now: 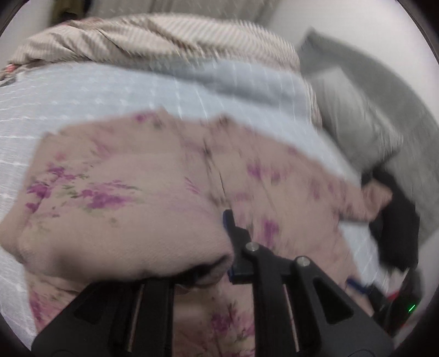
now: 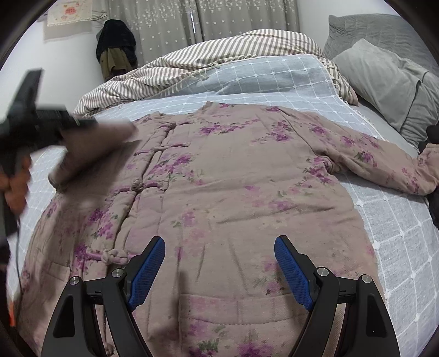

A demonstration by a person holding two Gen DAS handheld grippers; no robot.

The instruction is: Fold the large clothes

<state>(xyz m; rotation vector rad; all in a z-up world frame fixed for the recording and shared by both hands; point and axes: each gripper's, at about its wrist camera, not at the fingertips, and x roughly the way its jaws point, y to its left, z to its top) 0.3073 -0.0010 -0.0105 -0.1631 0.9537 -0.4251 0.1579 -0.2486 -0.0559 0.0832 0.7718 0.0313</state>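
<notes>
Nearest in the right wrist view, the right gripper (image 2: 219,267) hangs low in the frame with its blue-padded jaws wide apart and nothing between them, above the hem of the padded floral jacket (image 2: 233,178). The jacket lies spread front-up across the pale blue checked bedspread (image 2: 397,233), filling the middle of the frame. One sleeve (image 2: 384,162) stretches toward the right edge.

At the left edge, only this view shows the left gripper (image 2: 82,123) from outside: blurred, tilted, held by a hand (image 2: 16,186), with the jacket's other sleeve (image 2: 90,148) clamped in its tip and lifted over the jacket's front.

The left wrist view is heavily smeared. It shows what the other cannot: close up, the left gripper (image 1: 219,247) is nearly closed, a thick fold of floral cloth bunched against its finger (image 1: 236,241) at lower centre.

Farther off, a striped quilt (image 2: 205,60) lies heaped at the top. Grey pillows (image 2: 384,82) sit at upper right, with curtains (image 2: 205,19) behind.
</notes>
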